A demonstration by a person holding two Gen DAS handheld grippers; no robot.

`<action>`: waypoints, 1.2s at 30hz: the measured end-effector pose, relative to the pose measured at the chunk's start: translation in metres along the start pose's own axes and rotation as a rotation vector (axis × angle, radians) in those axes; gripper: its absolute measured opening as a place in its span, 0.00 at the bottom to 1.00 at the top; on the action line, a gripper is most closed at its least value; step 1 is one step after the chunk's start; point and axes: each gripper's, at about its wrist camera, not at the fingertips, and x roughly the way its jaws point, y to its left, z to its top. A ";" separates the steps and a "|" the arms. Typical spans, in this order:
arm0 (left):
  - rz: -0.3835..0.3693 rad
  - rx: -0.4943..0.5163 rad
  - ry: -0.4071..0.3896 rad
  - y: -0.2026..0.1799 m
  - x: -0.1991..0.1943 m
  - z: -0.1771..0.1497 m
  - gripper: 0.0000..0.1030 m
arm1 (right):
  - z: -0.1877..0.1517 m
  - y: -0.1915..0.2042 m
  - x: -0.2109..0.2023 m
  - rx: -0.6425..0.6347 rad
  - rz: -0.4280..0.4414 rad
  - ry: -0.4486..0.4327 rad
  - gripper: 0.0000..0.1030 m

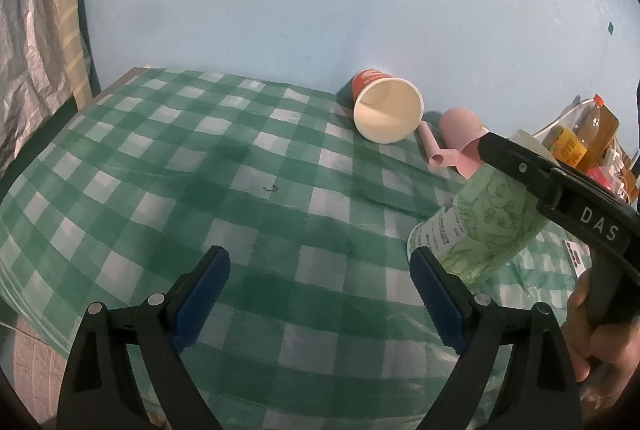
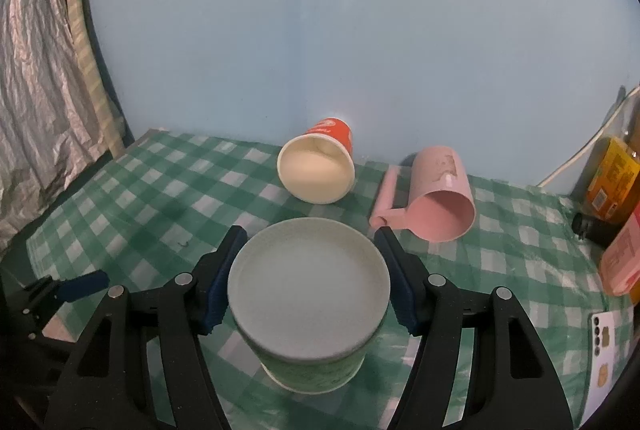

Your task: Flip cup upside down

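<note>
A green patterned paper cup [image 2: 308,294] sits between the blue pads of my right gripper [image 2: 308,278], which is shut on it. Its flat base faces the right wrist camera. In the left wrist view the same cup [image 1: 480,226] is tilted above the checked cloth, and the right gripper's black arm crosses over it. My left gripper [image 1: 320,294] is open and empty, low over the cloth, to the left of the cup. An orange paper cup [image 1: 386,109] [image 2: 318,169] and a pink handled cup [image 2: 440,201] [image 1: 460,141] lie on their sides near the wall.
The table wears a green and white checked cloth [image 1: 200,169]. Bottles and packets [image 1: 580,141] stand at the right edge. A phone [image 2: 604,350] lies at the front right. A blue wall runs behind, and a curtain hangs at the left.
</note>
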 end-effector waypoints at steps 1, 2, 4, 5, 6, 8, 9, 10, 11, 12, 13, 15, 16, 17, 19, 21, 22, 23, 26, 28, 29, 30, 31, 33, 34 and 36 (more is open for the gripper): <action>0.000 0.003 -0.001 -0.001 -0.001 0.000 0.90 | 0.000 0.000 -0.001 -0.001 -0.003 -0.005 0.70; 0.000 0.004 -0.001 -0.002 -0.001 0.000 0.90 | 0.000 0.001 -0.003 -0.002 -0.009 -0.014 0.76; -0.004 0.004 -0.004 -0.003 -0.003 0.000 0.90 | 0.000 0.004 -0.008 -0.012 -0.015 -0.038 0.82; -0.005 0.004 -0.003 -0.003 -0.003 0.000 0.90 | 0.000 0.006 -0.010 -0.017 -0.022 -0.052 0.83; -0.007 0.003 -0.004 -0.003 -0.004 0.001 0.90 | 0.001 0.008 -0.014 -0.027 -0.025 -0.063 0.83; -0.010 0.000 -0.007 -0.003 -0.007 0.001 0.90 | 0.002 0.009 -0.017 -0.034 -0.022 -0.074 0.83; -0.012 -0.001 -0.010 -0.003 -0.008 0.001 0.90 | 0.002 0.011 -0.021 -0.031 -0.022 -0.083 0.83; -0.016 0.000 -0.016 -0.003 -0.011 0.001 0.90 | 0.002 0.010 -0.023 -0.028 -0.022 -0.087 0.84; -0.017 0.001 -0.023 -0.004 -0.014 0.001 0.90 | 0.002 0.010 -0.027 -0.026 -0.019 -0.095 0.84; -0.016 0.002 -0.030 -0.005 -0.017 0.001 0.90 | 0.003 0.012 -0.033 -0.024 -0.015 -0.107 0.84; -0.017 0.003 -0.041 -0.005 -0.021 0.001 0.90 | 0.002 0.011 -0.036 -0.022 -0.013 -0.117 0.84; -0.022 0.002 -0.056 -0.006 -0.027 0.001 0.92 | 0.001 0.012 -0.047 -0.019 -0.012 -0.138 0.84; -0.028 0.001 -0.066 -0.006 -0.031 0.001 0.92 | 0.000 0.013 -0.052 -0.019 -0.014 -0.148 0.84; -0.031 0.001 -0.082 -0.006 -0.036 0.000 0.93 | -0.002 0.015 -0.059 -0.023 -0.012 -0.167 0.84; -0.029 0.004 -0.105 -0.008 -0.043 0.000 0.95 | -0.007 0.014 -0.072 -0.014 -0.015 -0.218 0.84; -0.030 0.014 -0.128 -0.009 -0.050 0.000 0.95 | -0.015 0.014 -0.089 0.004 -0.029 -0.298 0.84; -0.028 0.017 -0.138 -0.010 -0.053 -0.001 0.96 | -0.019 0.013 -0.095 0.012 -0.036 -0.329 0.84; -0.029 0.022 -0.148 -0.012 -0.057 -0.001 0.96 | -0.023 0.013 -0.101 0.020 -0.039 -0.348 0.84; -0.045 0.032 -0.171 -0.016 -0.066 -0.003 0.96 | -0.033 0.008 -0.110 0.046 -0.023 -0.356 0.84; -0.048 0.038 -0.186 -0.019 -0.071 -0.004 0.96 | -0.041 0.004 -0.113 0.073 -0.021 -0.352 0.84; -0.048 0.049 -0.197 -0.022 -0.074 -0.006 0.97 | -0.045 0.002 -0.114 0.083 -0.026 -0.352 0.84; -0.045 0.058 -0.207 -0.024 -0.076 -0.006 0.99 | -0.049 0.000 -0.114 0.092 -0.033 -0.349 0.84; -0.043 0.065 -0.217 -0.025 -0.078 -0.007 0.99 | -0.053 -0.001 -0.116 0.099 -0.038 -0.345 0.84; -0.042 0.085 -0.239 -0.029 -0.082 -0.010 0.99 | -0.060 -0.003 -0.118 0.113 -0.049 -0.333 0.84; -0.038 0.093 -0.244 -0.031 -0.084 -0.011 0.99 | -0.063 -0.005 -0.118 0.124 -0.047 -0.324 0.84; -0.037 0.105 -0.257 -0.033 -0.086 -0.013 0.99 | -0.068 -0.010 -0.122 0.140 -0.046 -0.314 0.84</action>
